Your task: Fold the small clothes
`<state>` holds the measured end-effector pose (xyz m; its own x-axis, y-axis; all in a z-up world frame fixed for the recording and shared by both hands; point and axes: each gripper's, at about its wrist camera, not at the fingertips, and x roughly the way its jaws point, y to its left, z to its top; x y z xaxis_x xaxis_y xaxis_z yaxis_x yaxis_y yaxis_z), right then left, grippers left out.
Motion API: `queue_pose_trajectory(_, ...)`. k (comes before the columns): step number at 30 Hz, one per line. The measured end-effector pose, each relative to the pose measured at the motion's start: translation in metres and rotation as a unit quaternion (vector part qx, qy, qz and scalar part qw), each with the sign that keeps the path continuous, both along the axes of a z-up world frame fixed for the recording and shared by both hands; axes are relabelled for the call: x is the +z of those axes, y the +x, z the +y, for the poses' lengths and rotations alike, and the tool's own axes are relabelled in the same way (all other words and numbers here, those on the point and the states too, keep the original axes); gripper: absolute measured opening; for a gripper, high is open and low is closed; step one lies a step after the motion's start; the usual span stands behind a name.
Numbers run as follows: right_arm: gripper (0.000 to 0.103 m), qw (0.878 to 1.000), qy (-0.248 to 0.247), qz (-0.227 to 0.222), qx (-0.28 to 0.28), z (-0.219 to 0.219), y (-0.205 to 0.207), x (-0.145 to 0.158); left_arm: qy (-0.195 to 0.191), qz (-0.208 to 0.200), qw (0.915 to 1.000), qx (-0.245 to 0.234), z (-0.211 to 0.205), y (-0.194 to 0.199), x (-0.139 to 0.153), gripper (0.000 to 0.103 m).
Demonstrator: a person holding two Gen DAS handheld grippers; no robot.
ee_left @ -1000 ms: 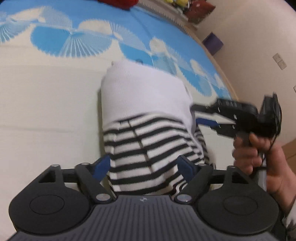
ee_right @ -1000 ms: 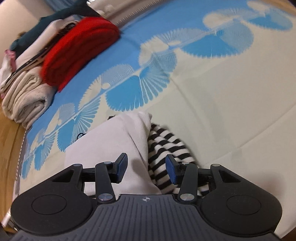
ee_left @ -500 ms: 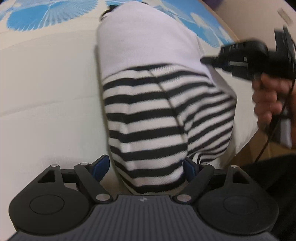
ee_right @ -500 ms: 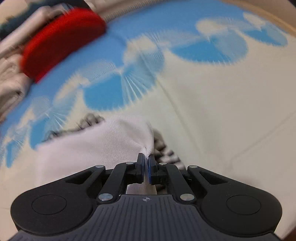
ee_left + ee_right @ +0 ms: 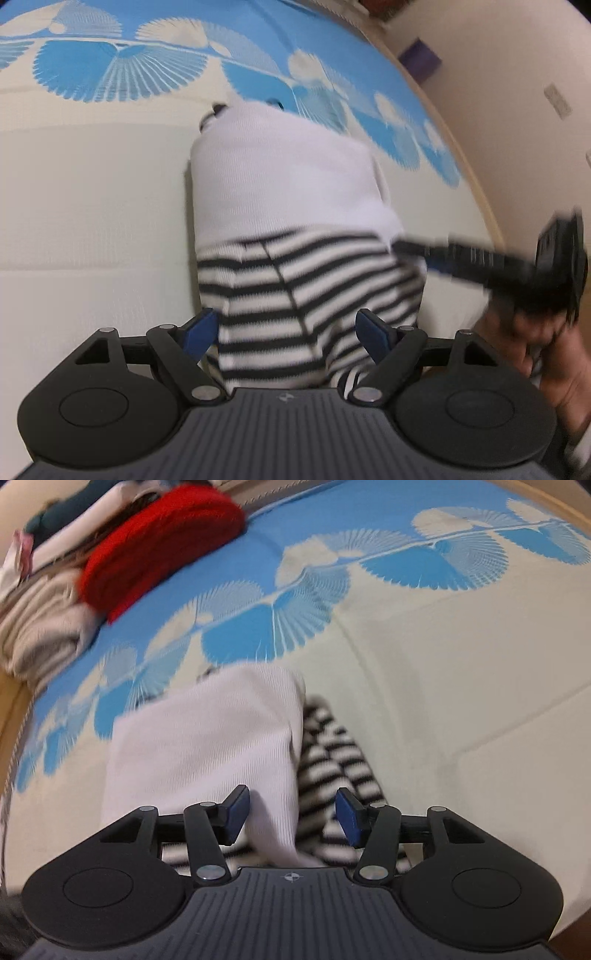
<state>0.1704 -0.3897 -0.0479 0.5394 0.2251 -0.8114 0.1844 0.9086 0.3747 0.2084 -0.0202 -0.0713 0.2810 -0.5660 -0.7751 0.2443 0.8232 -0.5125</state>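
One folded garment [image 5: 295, 229], white top half and black-striped lower half, lies on the bed [image 5: 92, 206]. Left gripper [image 5: 284, 332]: jaws wide, striped hem between them (pads not pressing). Right gripper [image 5: 291, 814]: jaws have just been opening, white fold edge between them, not pinched. One pile of clothes [image 5: 110, 554] at the bed's far edge. No readable writing.

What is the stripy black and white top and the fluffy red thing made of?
The black-and-white striped and plain white garment looks like soft ribbed knit, probably cotton: fine matte ridges show on its white part. The folded red garment looks like fuzzy knitted wool or fleece, though it is blurred.
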Motion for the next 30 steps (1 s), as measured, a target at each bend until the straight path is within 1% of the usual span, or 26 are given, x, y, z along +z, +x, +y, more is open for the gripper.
queue_pose_trajectory(2,0.051,1.0,0.0,-0.002,0.02,0.005,-0.006,0.0,0.002,0.009,0.9998,0.016,0.003,0.006,-0.006,0.085)
queue_pose_trajectory(3,0.036,0.999,0.001,0.001,0.035,0.008,-0.008,-0.002,0.009,0.015,0.9997,0.018,0.001,0.008,-0.01,0.085)
queue_pose_trajectory(4,0.022,0.999,-0.001,0.001,0.048,0.011,-0.01,-0.003,0.025,0.02,0.9993,0.017,-0.003,0.01,-0.014,0.085)
queue_pose_trajectory(5,0.003,0.998,-0.012,0.0,0.066,0.016,-0.012,-0.004,0.042,0.022,0.9988,0.016,-0.005,0.01,-0.02,0.085)
queue_pose_trajectory(6,0.002,0.997,-0.032,-0.004,0.076,0.019,-0.014,-0.003,0.047,0.024,0.9985,0.015,-0.011,0.009,-0.022,0.085)
queue_pose_trajectory(7,0.002,0.996,-0.055,-0.013,0.069,0.019,-0.016,-0.002,0.044,0.026,0.9986,0.015,-0.01,0.005,-0.019,0.085)
queue_pose_trajectory(8,0.0,0.996,-0.067,-0.015,0.053,0.016,-0.015,-0.002,0.04,0.025,0.9988,0.013,-0.011,0.004,-0.02,0.085)
queue_pose_trajectory(9,0.0,0.997,-0.067,-0.009,0.03,0.008,-0.015,-0.003,0.042,0.021,0.9988,0.009,-0.012,0.004,-0.018,0.085)
queue_pose_trajectory(10,0.0,0.998,-0.056,0.001,0.017,0.003,-0.014,-0.006,0.047,0.016,0.9987,0.006,-0.013,0.004,-0.017,0.085)
queue_pose_trajectory(11,0.0,0.999,-0.051,0.01,0.015,0.001,-0.013,-0.01,0.048,0.015,0.9987,0.005,-0.015,0.005,-0.02,0.085)
queue_pose_trajectory(13,0.0,0.998,-0.056,0.02,0.033,0.005,-0.012,-0.014,0.035,0.022,0.9991,0.009,-0.011,0.006,-0.018,0.085)
queue_pose_trajectory(15,0.002,0.997,-0.063,0.02,0.039,0.007,-0.01,-0.015,0.021,0.023,0.9993,0.021,-0.005,0.011,-0.012,0.085)
queue_pose_trajectory(17,0.003,0.998,-0.057,0.023,0.024,0.002,-0.01,-0.016,0.007,0.026,0.9991,0.033,0.003,0.018,-0.004,0.085)
queue_pose_trajectory(18,0.009,0.998,-0.05,0.021,0.008,-0.002,-0.01,-0.015,0.001,0.029,0.9988,0.04,0.008,0.024,0.0,0.085)
queue_pose_trajectory(19,0.011,0.999,-0.043,0.014,-0.007,-0.006,-0.01,-0.012,-0.001,0.032,0.9984,0.047,0.012,0.029,0.005,0.085)
queue_pose_trajectory(21,0.028,0.999,-0.025,-0.002,-0.039,-0.017,-0.009,-0.009,0.004,0.037,0.9974,0.063,0.017,0.045,0.008,0.085)
queue_pose_trajectory(22,0.031,0.999,-0.011,-0.009,-0.05,-0.021,-0.009,-0.008,0.006,0.036,0.9971,0.067,0.018,0.053,0.007,0.086)
queue_pose_trajectory(23,0.035,0.998,-0.004,-0.013,-0.054,-0.022,-0.007,-0.007,0.006,0.037,0.9969,0.069,0.019,0.061,0.005,0.086)
queue_pose_trajectory(25,0.044,0.999,-0.002,-0.02,-0.044,-0.016,-0.005,-0.007,-0.001,0.054,0.9956,0.077,0.021,0.076,-0.008,0.086)
queue_pose_trajectory(26,0.055,0.999,-0.001,-0.018,-0.037,-0.013,-0.003,-0.007,-0.014,0.068,0.9941,0.084,0.023,0.081,-0.018,0.087)
queue_pose_trajectory(27,0.062,1.0,-0.002,-0.012,-0.027,-0.009,0.0,-0.01,-0.032,0.079,0.9923,0.089,0.026,0.085,-0.027,0.087)
queue_pose_trajectory(28,0.063,1.0,-0.005,-0.004,-0.017,-0.005,0.001,-0.013,-0.046,0.088,0.9906,0.094,0.028,0.086,-0.036,0.088)
queue_pose_trajectory(30,0.063,1.0,-0.018,0.02,0.007,0.006,0.007,-0.021,-0.05,0.099,0.9887,0.1,0.026,0.091,-0.046,0.09)
